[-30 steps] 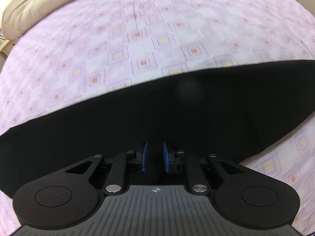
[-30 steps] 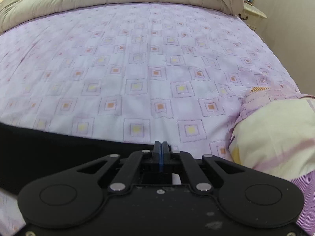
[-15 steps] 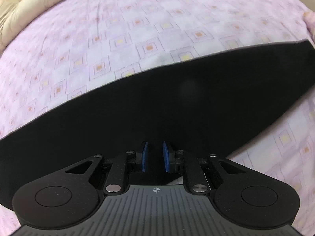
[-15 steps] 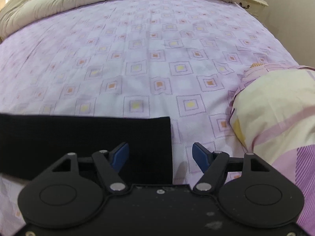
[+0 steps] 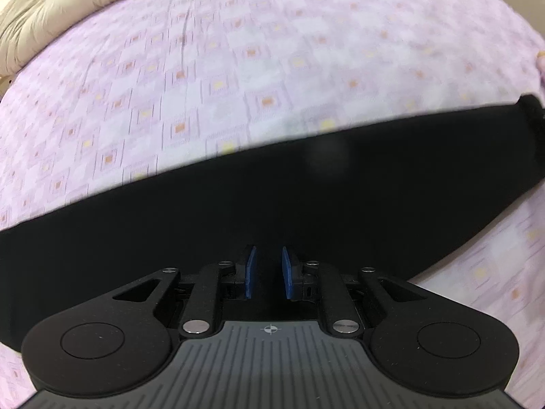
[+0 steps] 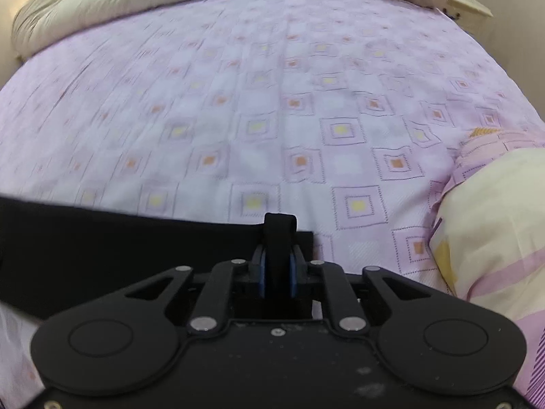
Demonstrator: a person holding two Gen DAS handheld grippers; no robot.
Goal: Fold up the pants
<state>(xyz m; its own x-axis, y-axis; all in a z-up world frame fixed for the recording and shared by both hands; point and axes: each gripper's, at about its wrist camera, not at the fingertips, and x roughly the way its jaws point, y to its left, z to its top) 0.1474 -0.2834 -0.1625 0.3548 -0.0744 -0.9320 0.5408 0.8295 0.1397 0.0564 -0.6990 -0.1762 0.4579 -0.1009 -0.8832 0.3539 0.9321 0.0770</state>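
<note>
Fold in hand: black pants (image 5: 272, 197) lie as a long band across the near bed (image 6: 272, 119); right gripper (image 6: 276, 272) fingers pinch their right end, left gripper (image 5: 267, 274) fingers narrowly parted, grip unclear; next, presumably carry that end leftward

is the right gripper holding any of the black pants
Yes, the right gripper is shut on a raised fold of the black pants.

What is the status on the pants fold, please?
Right gripper shut on a pinched fold of the black pants. Left gripper shut on them too. Pillow nearby on the right.
</note>
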